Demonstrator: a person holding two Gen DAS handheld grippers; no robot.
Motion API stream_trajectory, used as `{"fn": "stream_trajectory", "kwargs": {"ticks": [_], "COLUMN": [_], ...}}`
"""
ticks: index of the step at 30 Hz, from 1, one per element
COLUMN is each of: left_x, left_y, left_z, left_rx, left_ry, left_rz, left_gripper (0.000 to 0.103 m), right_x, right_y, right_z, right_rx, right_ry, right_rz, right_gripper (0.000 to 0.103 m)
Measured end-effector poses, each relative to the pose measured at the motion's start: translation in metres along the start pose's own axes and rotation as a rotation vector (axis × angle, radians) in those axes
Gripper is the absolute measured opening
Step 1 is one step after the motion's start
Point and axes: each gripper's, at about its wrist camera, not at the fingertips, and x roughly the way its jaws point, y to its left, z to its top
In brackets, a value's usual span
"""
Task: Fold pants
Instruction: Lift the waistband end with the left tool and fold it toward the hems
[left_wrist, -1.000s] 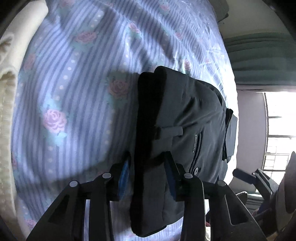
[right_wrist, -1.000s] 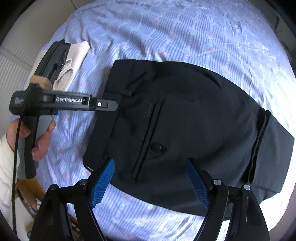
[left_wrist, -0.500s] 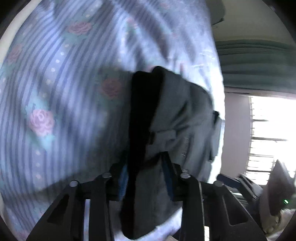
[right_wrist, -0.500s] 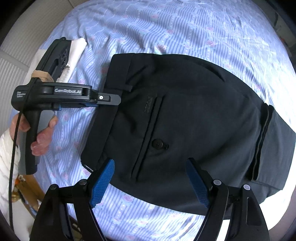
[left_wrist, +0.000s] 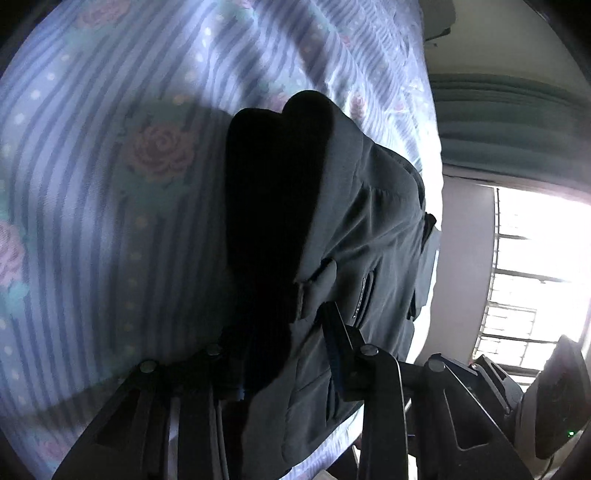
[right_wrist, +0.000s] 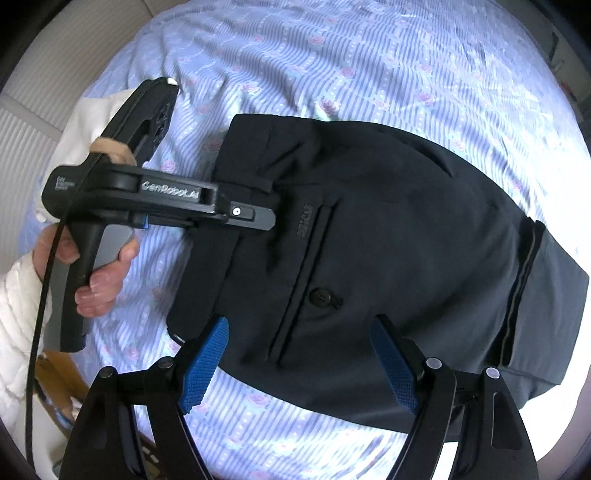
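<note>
Dark folded pants (right_wrist: 388, 240) lie on the striped bed sheet (right_wrist: 369, 74), waistband to the left, back pocket and button facing up. My left gripper (right_wrist: 258, 218) comes in from the left, held by a person's hand (right_wrist: 99, 280), and is shut on the waistband near a belt loop. In the left wrist view the left gripper (left_wrist: 284, 325) pinches a raised ridge of the pants (left_wrist: 362, 229). My right gripper (right_wrist: 299, 328) points straight down over the near edge of the pants, open, with nothing touching its blue pads (right_wrist: 207, 362).
A white folded cloth (right_wrist: 92, 122) lies at the sheet's left edge behind the left gripper. A white sleeve (right_wrist: 18, 314) is at far left. Beyond the bed stand a green curtain (left_wrist: 498, 110) and a bright window (left_wrist: 535, 277).
The left gripper has slid further onto the waistband and dipped lower, bunching the cloth into a taller ridge. The right gripper has stayed still.
</note>
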Motion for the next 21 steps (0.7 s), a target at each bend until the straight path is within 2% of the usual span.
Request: {"fn": "stream_trajectory", "kwargs": {"ticks": [4,8,11,17,21], "left_x": [-0.008,-0.018,-0.023,-0.029,-0.030], "left_y": [-0.015,-0.033,-0.056,-0.089,-0.117], "left_z": [-0.011,-0.018,-0.024,-0.028,-0.034], "left_rx": [-0.004,-0.068,-0.015,0.035,0.034], "left_ry": [-0.041,-0.071,-0.093,-0.088,-0.092], "left_rz": [0.100,0.201,0.283,0.366,0.378], "left_gripper": [0.030,0.027,0.022,0.017,0.016], "right_x": [-0.003,-0.011,-0.020,-0.041,-0.059], "right_y": [-0.008,-0.014,-0.018,-0.033,-0.050], "right_z": [-0.004,-0.009,-0.015,-0.030,-0.046], "right_rx": [0.023,0.032,0.038,0.072,0.117], "right_ry": [0.000,-0.013,-0.031,-0.077,-0.111], "right_rz": [-0.005,-0.009,-0.011,-0.012,-0.006], "right_gripper": [0.080,0.080,0.080,0.080,0.080]}}
